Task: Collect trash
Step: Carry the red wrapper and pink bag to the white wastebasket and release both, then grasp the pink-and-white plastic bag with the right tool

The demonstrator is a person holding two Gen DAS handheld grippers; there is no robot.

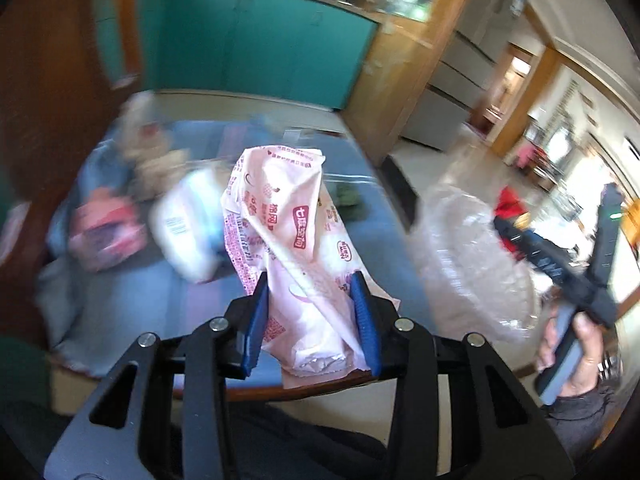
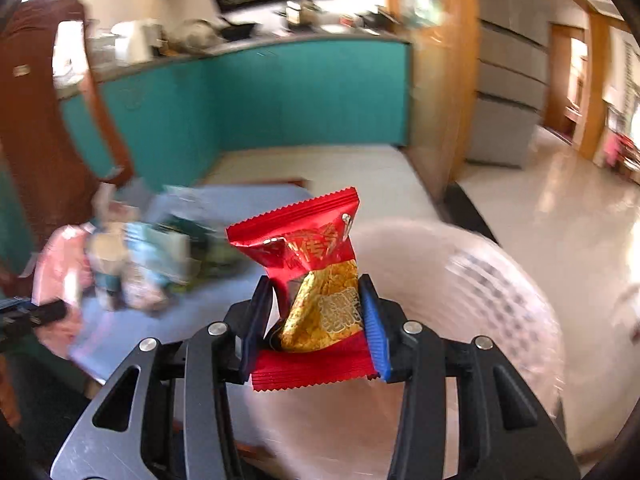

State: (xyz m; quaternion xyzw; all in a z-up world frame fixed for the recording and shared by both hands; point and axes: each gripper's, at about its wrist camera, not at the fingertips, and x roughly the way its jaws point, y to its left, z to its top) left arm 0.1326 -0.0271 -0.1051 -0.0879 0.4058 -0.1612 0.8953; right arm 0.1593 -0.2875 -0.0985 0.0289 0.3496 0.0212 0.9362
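Left wrist view: the left gripper (image 1: 312,300) is closed onto a crumpled pink-and-white wrapper (image 1: 286,236), its blue pads pressing the wrapper's lower part from both sides while the printed upper end stands up above the worktop (image 1: 132,300), which is covered in blue. Beyond the pink-and-white wrapper, on the worktop, lie a white packet (image 1: 184,224) and a pink packet (image 1: 106,230), both blurred. To the right of the pink-and-white wrapper is a pale, see-through bin (image 1: 476,264), just off the worktop's edge, and past it a hand (image 1: 576,356) holds the right gripper. In the right wrist view, the right gripper (image 2: 316,314) is clamped on a red-and-gold wrapper (image 2: 310,280), held above what seems to be the bin's open rim (image 2: 516,284), though the blur makes that uncertain.
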